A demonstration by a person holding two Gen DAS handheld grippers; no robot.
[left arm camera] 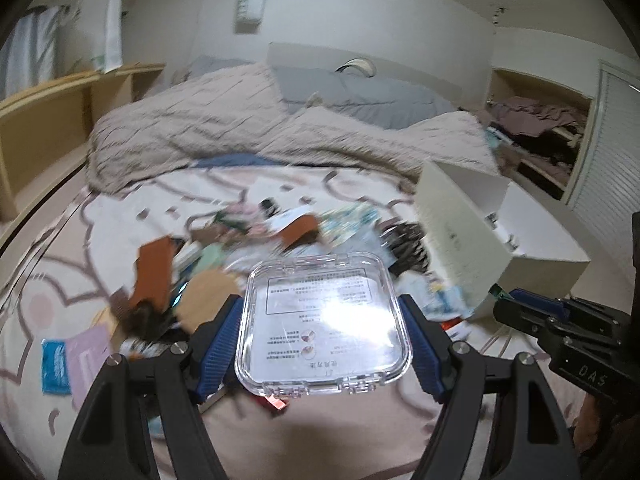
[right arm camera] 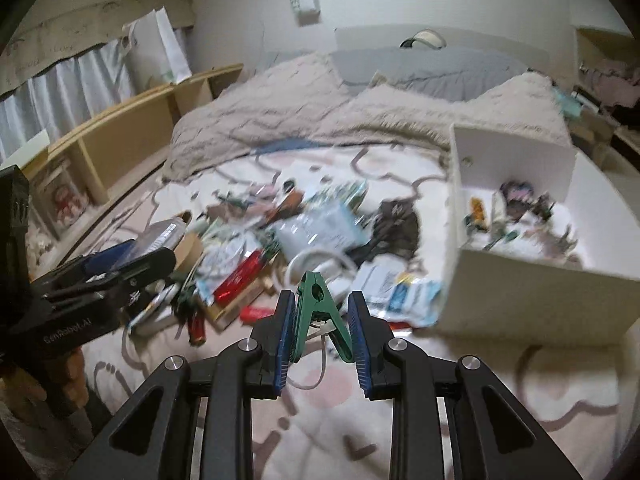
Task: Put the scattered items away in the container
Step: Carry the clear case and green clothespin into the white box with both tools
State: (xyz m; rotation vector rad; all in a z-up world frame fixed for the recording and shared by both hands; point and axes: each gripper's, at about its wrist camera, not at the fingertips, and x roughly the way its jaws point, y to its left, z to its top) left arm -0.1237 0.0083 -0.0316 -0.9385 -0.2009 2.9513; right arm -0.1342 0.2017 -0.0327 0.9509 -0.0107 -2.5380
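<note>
Already both grippers carry loads above the cluttered bedsheet: the left gripper clamps a clear square plastic case, the right gripper pinches a green plastic clothes peg. The white open box sits just right. The slick case, held only by its edges, could slip out if tilted.

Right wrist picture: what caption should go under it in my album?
Right gripper pinches a green clip above the messy bed, white box nearby.

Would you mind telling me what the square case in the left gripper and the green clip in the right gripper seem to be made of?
The square case looks like clear hard plastic with a glossy finish: a printed label shows through it and light glares off its face. The green clip appears to be opaque moulded plastic, smooth and slightly shiny; any metal spring is not discernible.
</note>
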